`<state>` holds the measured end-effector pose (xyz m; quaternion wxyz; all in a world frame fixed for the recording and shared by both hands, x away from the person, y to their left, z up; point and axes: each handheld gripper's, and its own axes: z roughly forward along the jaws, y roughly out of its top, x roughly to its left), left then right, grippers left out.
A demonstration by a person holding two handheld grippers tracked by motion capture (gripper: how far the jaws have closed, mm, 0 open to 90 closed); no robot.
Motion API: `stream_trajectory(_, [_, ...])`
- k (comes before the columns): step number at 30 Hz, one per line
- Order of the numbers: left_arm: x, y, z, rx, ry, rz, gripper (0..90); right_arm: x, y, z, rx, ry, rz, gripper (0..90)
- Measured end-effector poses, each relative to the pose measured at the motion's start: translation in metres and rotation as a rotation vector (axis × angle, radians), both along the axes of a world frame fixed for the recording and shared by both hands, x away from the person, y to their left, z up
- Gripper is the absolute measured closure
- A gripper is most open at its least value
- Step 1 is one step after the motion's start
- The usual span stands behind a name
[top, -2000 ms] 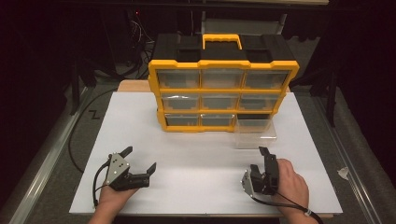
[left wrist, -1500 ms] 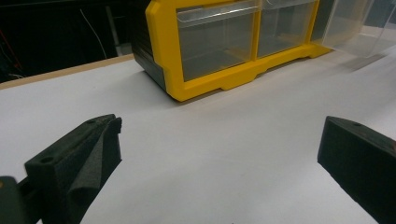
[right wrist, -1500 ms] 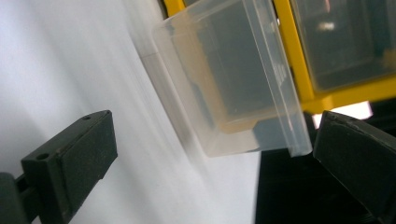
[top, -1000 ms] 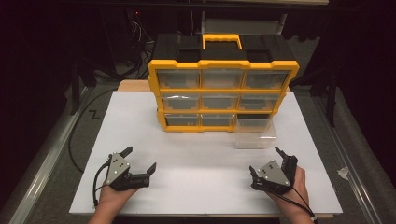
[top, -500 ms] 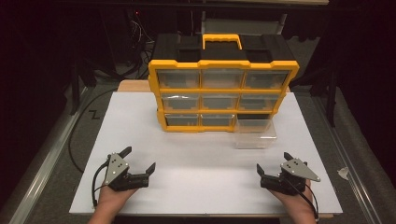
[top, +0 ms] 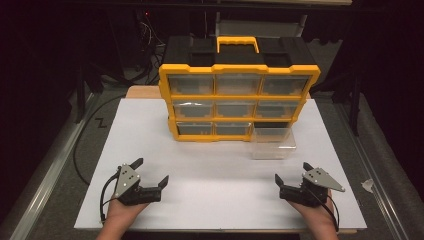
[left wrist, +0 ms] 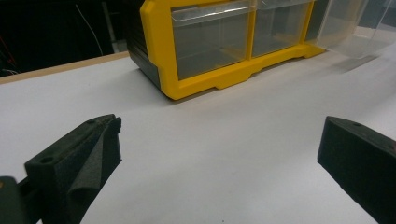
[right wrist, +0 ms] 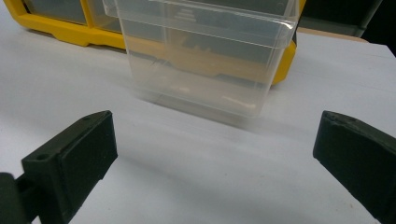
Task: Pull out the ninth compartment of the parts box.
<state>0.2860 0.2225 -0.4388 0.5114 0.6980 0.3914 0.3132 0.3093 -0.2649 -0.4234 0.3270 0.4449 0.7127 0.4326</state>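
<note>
Writing: none legible on the yellow organizer (top: 239, 100)
Left gripper (top: 149, 173): jaws spread, empty
Right gripper (top: 292, 172): jaws spread, empty – clear drawer (top: 273, 142) ahead
White board (top: 220, 185): bare between grippers

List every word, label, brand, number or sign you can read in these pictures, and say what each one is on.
None can be read.
Yellow organizer: no label or brand shows on its frame or drawer fronts.
Clear drawer standing on the white board: plain, unmarked.
Left gripper and right gripper: no lettering shows on either grey plate.
</note>
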Motion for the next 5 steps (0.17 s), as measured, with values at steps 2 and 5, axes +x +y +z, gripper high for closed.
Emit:
stream_trajectory(2, [-0.0004, 0.0003, 0.0000, 0.001, 0.001, 0.001, 0.2, 0.0000, 0.0008, 0.0002, 0.000, 0.000, 0.002, 0.9])
stream_trajectory(5, [-0.0006, 0.0011, 0.0002, -0.001, 0.001, 0.002, 0.2, -0.0001, 0.0023, 0.0003, -0.009, -0.002, 0.005, 0.9])
